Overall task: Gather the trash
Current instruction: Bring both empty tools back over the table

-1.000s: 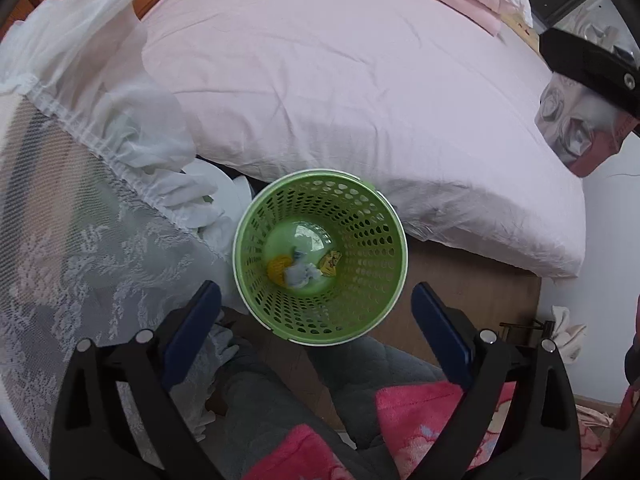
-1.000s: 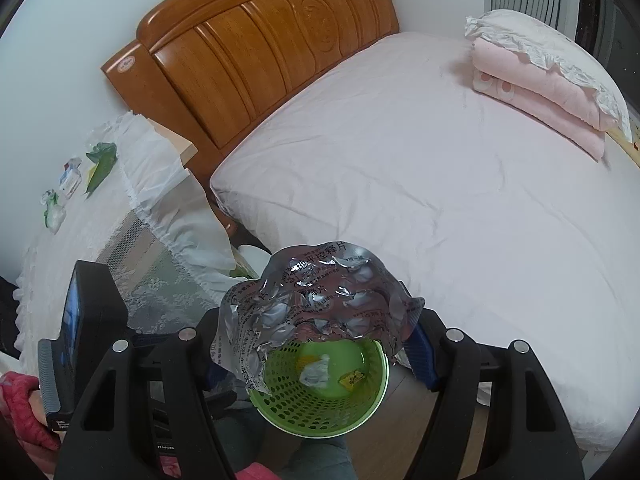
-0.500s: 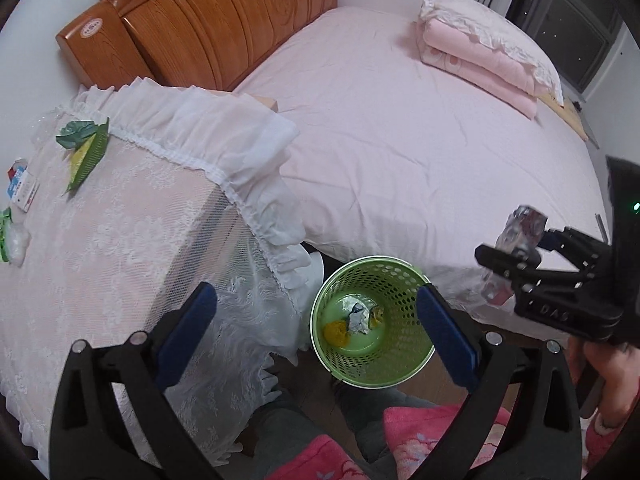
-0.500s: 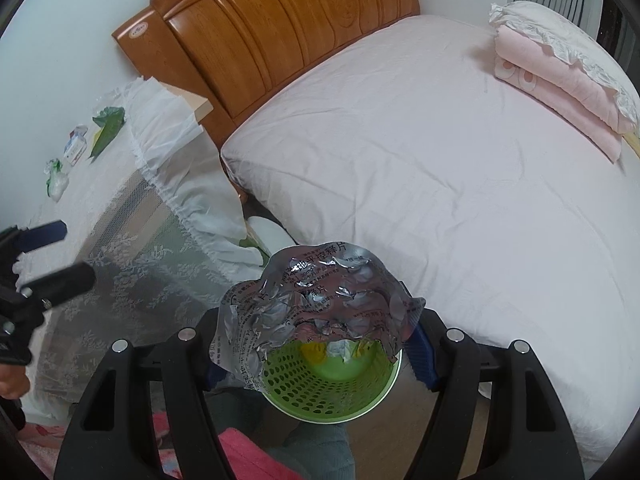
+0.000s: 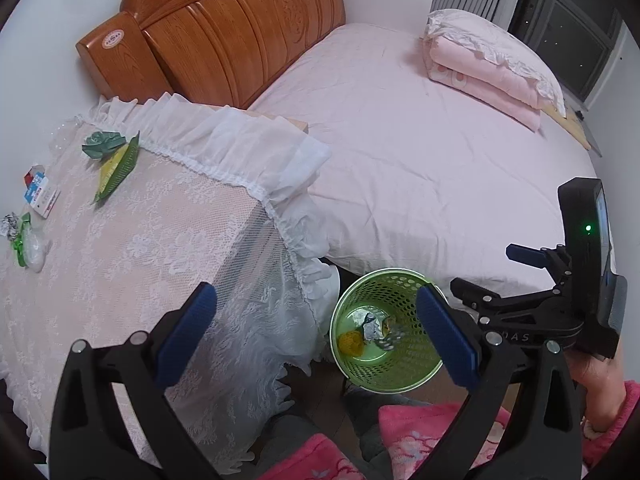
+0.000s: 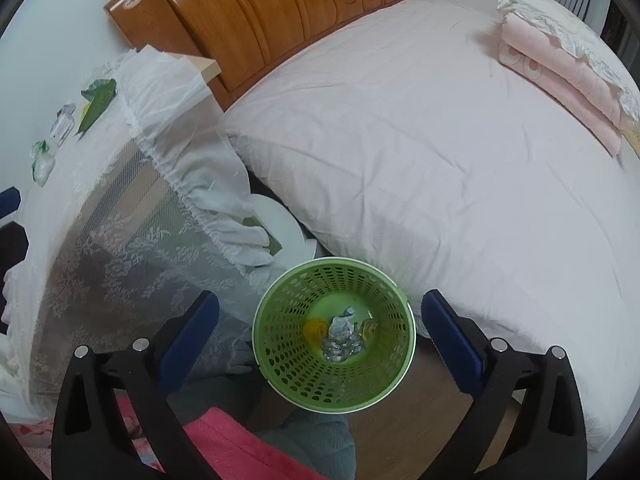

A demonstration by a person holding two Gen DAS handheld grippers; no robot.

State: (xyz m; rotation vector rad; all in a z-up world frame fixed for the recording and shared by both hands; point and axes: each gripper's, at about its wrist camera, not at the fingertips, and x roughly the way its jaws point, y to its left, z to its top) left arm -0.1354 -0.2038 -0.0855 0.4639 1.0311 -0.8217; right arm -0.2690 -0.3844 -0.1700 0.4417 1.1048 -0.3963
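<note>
A green perforated trash basket (image 6: 280,364) stands on the floor between the bed and the lace-covered table; it also shows in the left wrist view (image 5: 416,372). A crumpled silver foil wrapper (image 6: 340,340) lies in its bottom beside an orange scrap. My right gripper (image 6: 320,332) is open and empty right above the basket. My left gripper (image 5: 316,328) is open and empty, above the table's edge. On the table lie a green-yellow wrapper (image 5: 116,164), a small blue-white box (image 5: 40,192) and a green-white wrapper (image 5: 24,240).
The lace-covered table (image 5: 132,248) is at the left. A pink bed (image 5: 420,152) with a wooden headboard (image 5: 224,40) and folded pink blankets (image 5: 488,64) fills the right. A white object (image 6: 280,228) lies on the floor beside the basket.
My right gripper has opened and the foil wrapper has dropped into the basket. My left gripper has risen and swung back so the table top shows.
</note>
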